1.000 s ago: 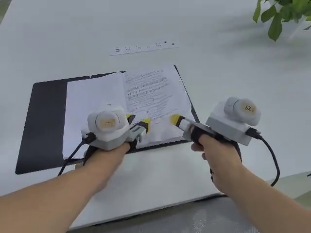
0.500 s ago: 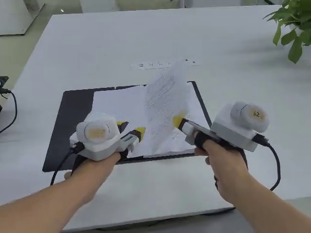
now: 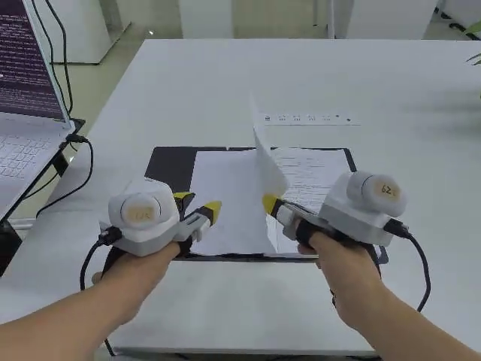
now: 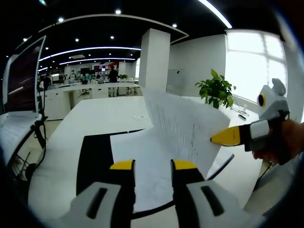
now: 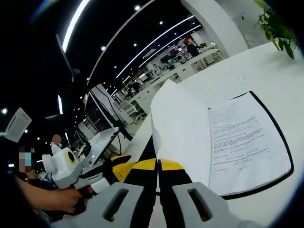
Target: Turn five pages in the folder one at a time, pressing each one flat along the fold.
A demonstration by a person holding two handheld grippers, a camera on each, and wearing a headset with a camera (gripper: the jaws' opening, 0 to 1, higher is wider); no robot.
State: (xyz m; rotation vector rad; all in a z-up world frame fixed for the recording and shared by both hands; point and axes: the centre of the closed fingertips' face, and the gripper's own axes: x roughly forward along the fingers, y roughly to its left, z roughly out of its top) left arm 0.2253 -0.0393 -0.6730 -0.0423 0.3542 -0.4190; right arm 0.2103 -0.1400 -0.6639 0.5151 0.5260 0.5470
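I'm looking down on a white tabletop in an open office, with an open laptop at its left edge and a power strip lying beyond the work. The black folder lies open in front of me. My left claw hovers over the blank left-hand sheet near the folder's lower edge, jaws parted and holding nothing. Just to its right a page stands up off the fold, mid-turn. Its lower corner is pinched in my right claw, and the right gripper view shows those jaws closed together on the paper. Further right the next printed sheet lies flat in the folder. I judge this to be a page turn half done; I cannot tell which of the five it is. Next I would carry the page over to the left, lay it down and let go. Then I would run a claw along the fold to press it flat, going gently so the paper neither creases nor tears at the binding.
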